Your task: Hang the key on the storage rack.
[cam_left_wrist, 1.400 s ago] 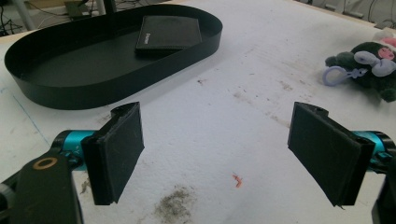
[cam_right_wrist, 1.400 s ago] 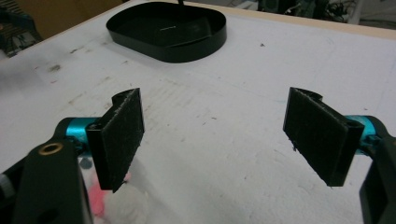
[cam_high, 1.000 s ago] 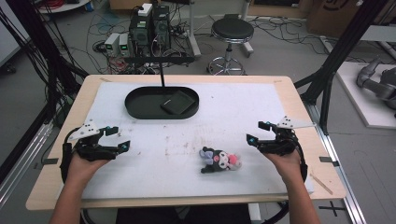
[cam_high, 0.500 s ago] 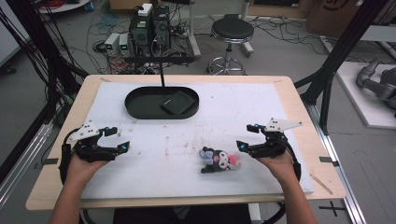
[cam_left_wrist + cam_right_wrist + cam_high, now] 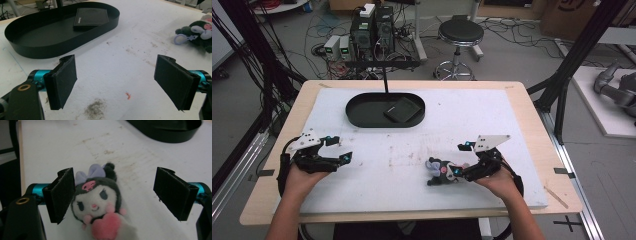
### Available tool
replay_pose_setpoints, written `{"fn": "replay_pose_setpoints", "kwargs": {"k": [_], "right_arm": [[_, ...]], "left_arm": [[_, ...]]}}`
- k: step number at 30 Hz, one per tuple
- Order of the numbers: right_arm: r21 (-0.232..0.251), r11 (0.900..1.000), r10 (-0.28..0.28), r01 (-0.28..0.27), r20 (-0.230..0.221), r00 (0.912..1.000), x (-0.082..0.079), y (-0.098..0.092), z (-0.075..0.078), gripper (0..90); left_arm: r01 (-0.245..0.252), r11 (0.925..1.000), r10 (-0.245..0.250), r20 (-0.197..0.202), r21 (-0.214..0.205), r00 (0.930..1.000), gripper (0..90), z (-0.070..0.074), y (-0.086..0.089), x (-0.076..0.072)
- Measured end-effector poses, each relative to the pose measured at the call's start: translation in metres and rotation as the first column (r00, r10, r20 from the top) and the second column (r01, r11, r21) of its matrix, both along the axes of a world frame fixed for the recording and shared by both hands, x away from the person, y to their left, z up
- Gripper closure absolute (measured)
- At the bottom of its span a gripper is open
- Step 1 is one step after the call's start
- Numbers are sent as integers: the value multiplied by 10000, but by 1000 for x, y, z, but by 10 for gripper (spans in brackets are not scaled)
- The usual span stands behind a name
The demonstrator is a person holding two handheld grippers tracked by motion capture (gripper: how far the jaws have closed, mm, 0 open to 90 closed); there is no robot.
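Right gripper (image 5: 115, 197) spread wide around the plush toy (image 5: 100, 202); left gripper (image 5: 346, 159) gapes empty at 9 o'clock.

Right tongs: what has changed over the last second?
The right tongs moved left across the table to the plush toy; the toy now lies between their open jaws, not yet gripped. The left tongs, the toy and the black tray stayed put.

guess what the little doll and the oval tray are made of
The plush doll looks like soft fuzzy fabric: a matte, napped face and a felt-like pink heart. The oval tray looks like thin matte black plastic or painted metal, with smooth, even walls and little shine; which one cannot be told.
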State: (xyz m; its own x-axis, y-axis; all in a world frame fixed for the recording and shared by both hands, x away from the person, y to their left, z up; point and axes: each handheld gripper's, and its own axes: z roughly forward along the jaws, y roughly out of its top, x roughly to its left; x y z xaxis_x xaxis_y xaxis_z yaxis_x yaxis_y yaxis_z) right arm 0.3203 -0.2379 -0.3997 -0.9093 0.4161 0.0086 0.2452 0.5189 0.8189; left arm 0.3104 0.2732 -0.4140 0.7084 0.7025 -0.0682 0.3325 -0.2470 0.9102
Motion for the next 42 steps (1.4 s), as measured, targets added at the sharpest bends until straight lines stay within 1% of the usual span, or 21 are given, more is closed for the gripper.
{"fn": "replay_pose_setpoints", "kwargs": {"k": [1,7,8,9,14,15,16,17,18,19,23,24,26,28,30,33,36,38,40,41,42], "right_arm": [[-427,9989,200,-204,-102,9997,0,7,-5,181],[-886,9936,683,-705,-278,9973,-4,17,-13,181],[-990,9916,794,-837,-464,9958,-5,20,-17,181],[-990,9916,794,-837,-464,9958,-5,20,-17,181],[-1600,9820,903,-1002,-679,9936,-4,27,-28,181],[-2014,9744,868,-999,-729,9936,-3,30,-32,197],[-2146,9713,877,-1027,-783,9931,-3,32,-33,245],[-2262,9697,810,-924,-589,9950,-4,32,-33,289],[-2262,9697,810,-924,-589,9950,-4,32,-33,289],[-2056,9740,807,-949,-761,9938,-2,29,-31,320],[-1763,9823,521,-638,-701,9962,1,24,-26,332],[-1195,9916,399,-491,-788,9961,3,19,-19,331],[-739,9966,307,-362,-745,9967,7,16,-10,332],[-550,9982,214,-242,-513,9985,11,16,-2,331],[-470,9987,166,-191,-534,9984,13,16,2,331],[-188,9998,5,-13,-467,9989,25,19,17,331],[-124,9999,-123,117,-510,9986,31,21,23,330],[86,9995,-300,306,-709,9970,44,23,36,330],[158,9990,-405,419,-805,9959,48,23,41,329],[229,9977,-612,630,-727,9955,56,24,50,329],[229,9977,-612,630,-727,9955,56,24,50,329]], "left_arm": [[8,10000,-8,6,18,10000,182,0,0,0],[8,10000,-8,51,-87,10000,182,1,2,-2],[17,10000,-17,49,-94,10000,182,1,2,-2],[26,10000,-26,39,-90,10000,182,1,2,-1],[37,10000,-37,7,-92,10000,182,0,0,-1],[103,9999,-103,33,-74,9999,182,1,0,-1],[114,9999,-114,44,-79,9999,182,1,0,-1],[135,9999,-135,33,-79,9999,182,1,0,-1],[142,9999,-142,49,-76,9999,182,1,0,-1],[120,9999,-120,34,-123,9999,182,1,0,-1],[58,9999,-57,54,-149,10000,182,2,2,-2],[36,9999,-35,51,-148,10000,182,2,2,-2],[32,9999,-31,83,-155,10000,182,3,2,-2],[30,9999,-28,102,-150,9999,182,4,2,-2],[37,9998,-35,128,-172,9999,182,5,2,-3],[33,9998,-30,161,-183,9999,182,6,2,-3],[25,9998,-21,198,-208,9998,182,8,3,-4],[21,9997,-16,225,-225,9997,182,9,3,-4],[26,9998,-21,230,-216,9997,182,9,3,-4],[30,9998,-25,229,-195,9997,182,9,4,-4],[30,9998,-25,229,-195,9997,182,9,4,-4]]}}
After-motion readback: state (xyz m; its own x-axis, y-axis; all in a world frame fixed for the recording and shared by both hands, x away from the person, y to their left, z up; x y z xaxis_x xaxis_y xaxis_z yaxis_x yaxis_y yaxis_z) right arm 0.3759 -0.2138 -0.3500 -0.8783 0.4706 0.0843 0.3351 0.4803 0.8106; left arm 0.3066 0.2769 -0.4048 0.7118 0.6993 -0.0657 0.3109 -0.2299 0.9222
